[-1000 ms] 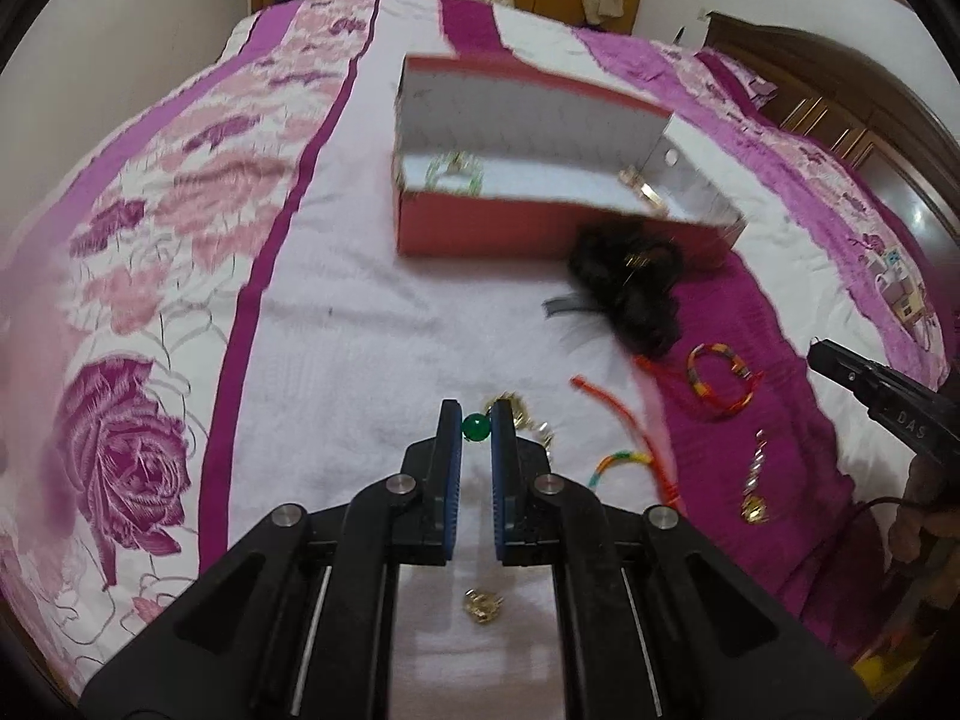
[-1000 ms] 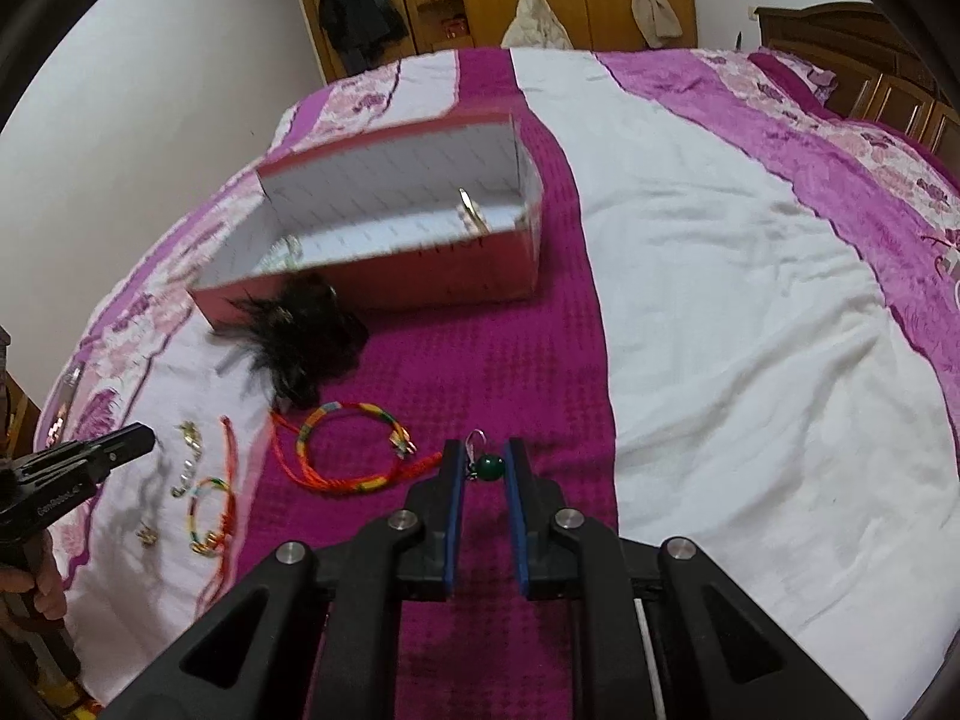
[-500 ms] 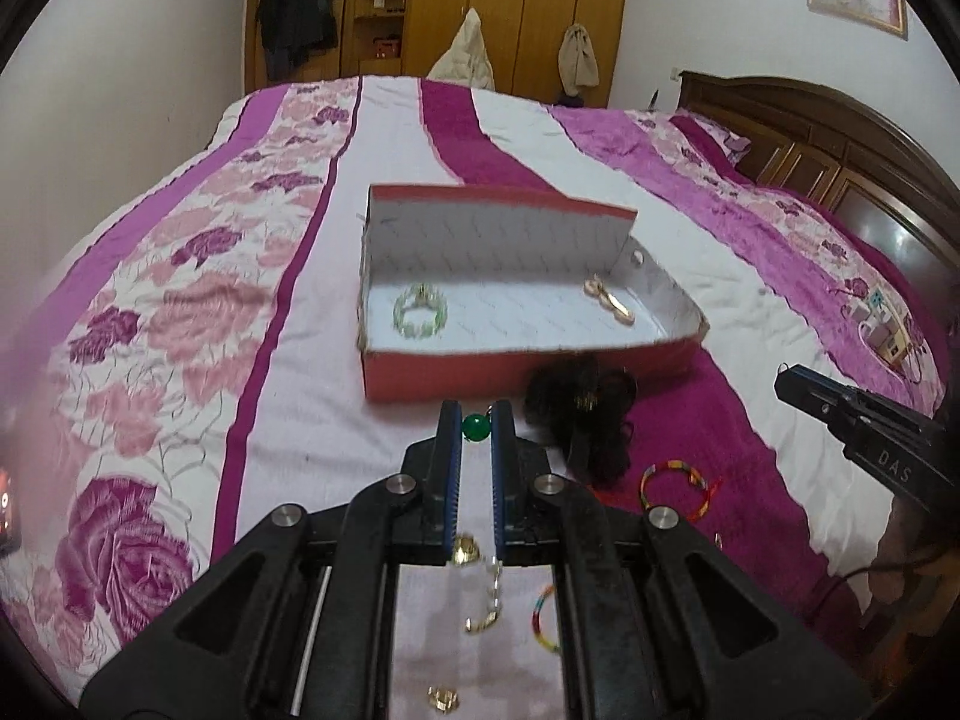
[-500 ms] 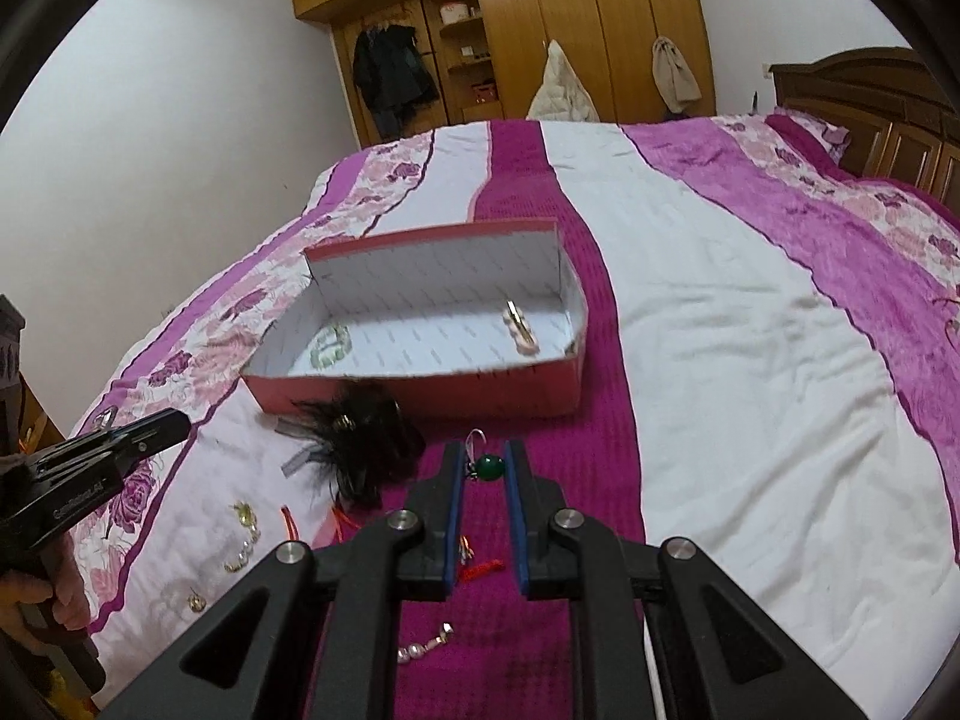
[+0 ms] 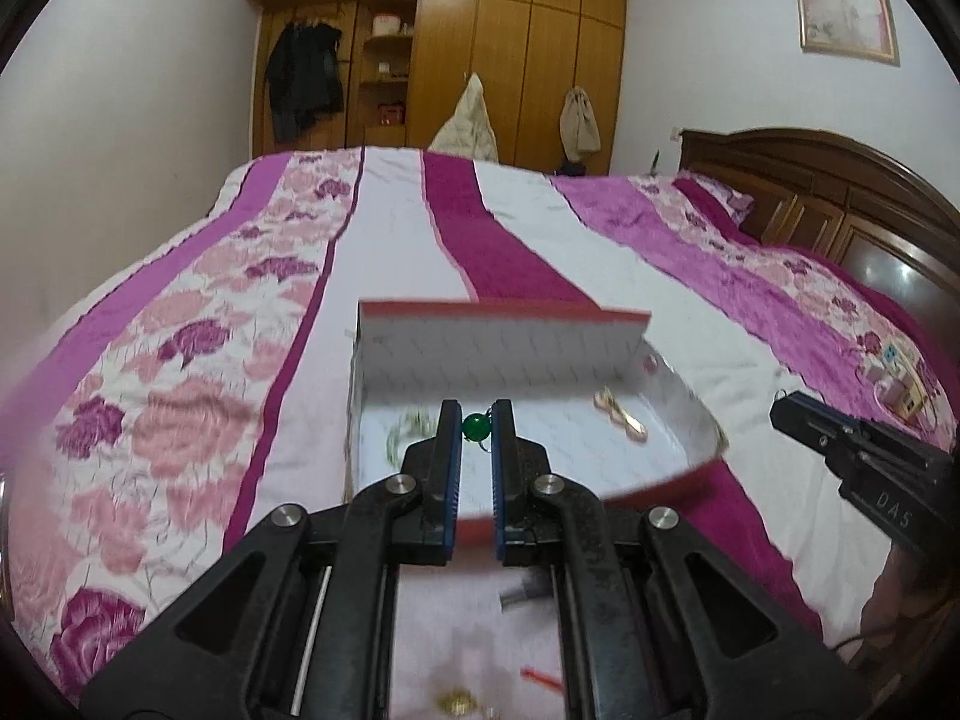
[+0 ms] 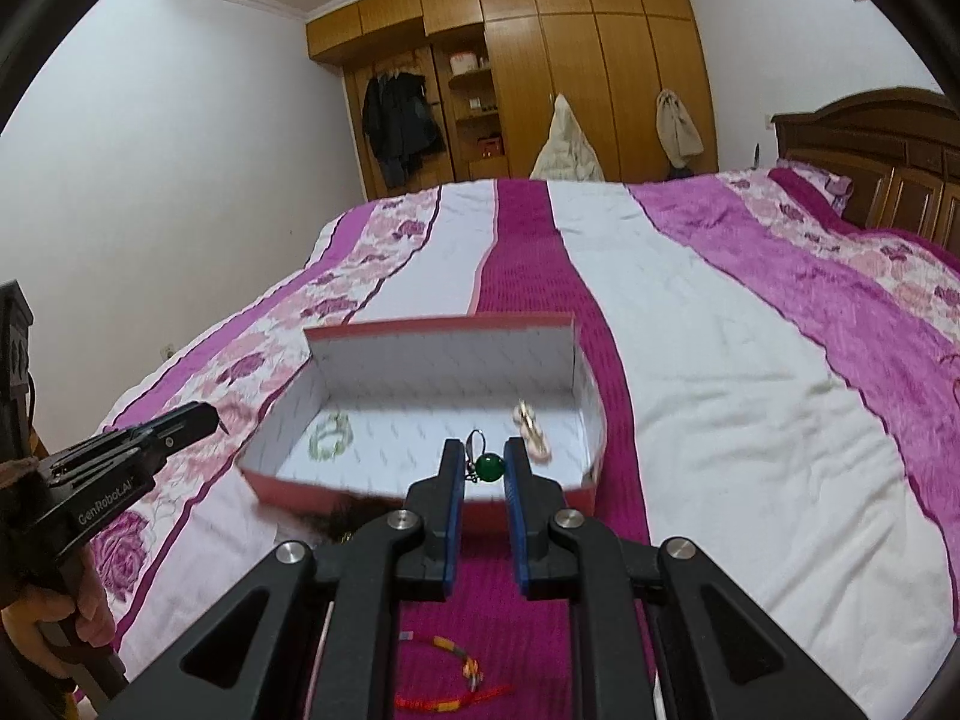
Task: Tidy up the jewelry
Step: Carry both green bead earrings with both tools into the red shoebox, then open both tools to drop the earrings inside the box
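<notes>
Left tool: one; fingers drawn together on a green bead earring, pinched at the tips, held above the near wall of the box.
Right tool: one; fingers clamped on a second green bead earring, its wire hook standing up from the bead, held over the box's near edge.
Green bead earrings: two in all, one in each tool.
Box: one, red outside and white inside, open-topped, lying on the bed.
Box contents: two pieces; a pale green bracelet at the left end, a gold-toned clip at the right end, well apart.
Loose on bed, right wrist view: one red and multicoloured cord bracelet below the tool; one dark fluffy piece just in front of the box, partly hidden.
Loose on bed, left wrist view: one small gold piece at the bottom edge, blurred; one red strand, blurred.
Bed cover: magenta, white and rose-print stripes.
Wardrobe: one, wooden, behind the bed.
</notes>
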`<state>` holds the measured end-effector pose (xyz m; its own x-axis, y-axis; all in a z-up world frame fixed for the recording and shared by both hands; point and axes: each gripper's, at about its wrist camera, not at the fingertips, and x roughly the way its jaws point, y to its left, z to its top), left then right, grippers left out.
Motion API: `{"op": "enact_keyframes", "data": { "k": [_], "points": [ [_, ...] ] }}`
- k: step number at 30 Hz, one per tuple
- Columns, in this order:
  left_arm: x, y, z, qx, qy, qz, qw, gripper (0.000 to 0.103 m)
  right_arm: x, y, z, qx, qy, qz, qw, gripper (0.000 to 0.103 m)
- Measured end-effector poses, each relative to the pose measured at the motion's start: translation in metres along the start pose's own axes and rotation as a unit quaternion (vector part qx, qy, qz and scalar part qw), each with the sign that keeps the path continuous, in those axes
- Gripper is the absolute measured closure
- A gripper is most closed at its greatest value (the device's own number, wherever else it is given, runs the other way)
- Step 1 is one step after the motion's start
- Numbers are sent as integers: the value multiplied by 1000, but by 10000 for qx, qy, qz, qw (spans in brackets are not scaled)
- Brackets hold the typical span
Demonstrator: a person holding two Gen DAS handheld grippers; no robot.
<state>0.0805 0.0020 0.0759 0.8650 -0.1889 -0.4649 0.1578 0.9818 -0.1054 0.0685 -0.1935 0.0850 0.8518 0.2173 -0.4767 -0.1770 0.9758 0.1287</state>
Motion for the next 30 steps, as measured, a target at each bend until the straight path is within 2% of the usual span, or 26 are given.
{"op": "enact_keyframes", "data": {
  "k": [6, 12, 17, 23, 30],
  "points": [
    [18, 2, 11, -33, -351, 120, 9993, 102, 22, -1, 13, -55, -288, -134, 9995, 88],
    [47, 3, 12, 6, -344, 209, 9992, 102, 53, -2, 21, -166, -310, -267, 9990, 88],
    [71, 9, 6, -84, -142, 316, 9994, 102, 78, -9, 20, -171, -158, -356, 9991, 88],
    [99, 15, -6, -158, 288, 426, 9986, 102, 107, -20, 13, -142, 139, -436, 9989, 88],
    [116, 23, -12, -396, 726, 314, 9961, 102, 128, -30, 2, 19, 504, -491, 9975, 88]
  ]
}}
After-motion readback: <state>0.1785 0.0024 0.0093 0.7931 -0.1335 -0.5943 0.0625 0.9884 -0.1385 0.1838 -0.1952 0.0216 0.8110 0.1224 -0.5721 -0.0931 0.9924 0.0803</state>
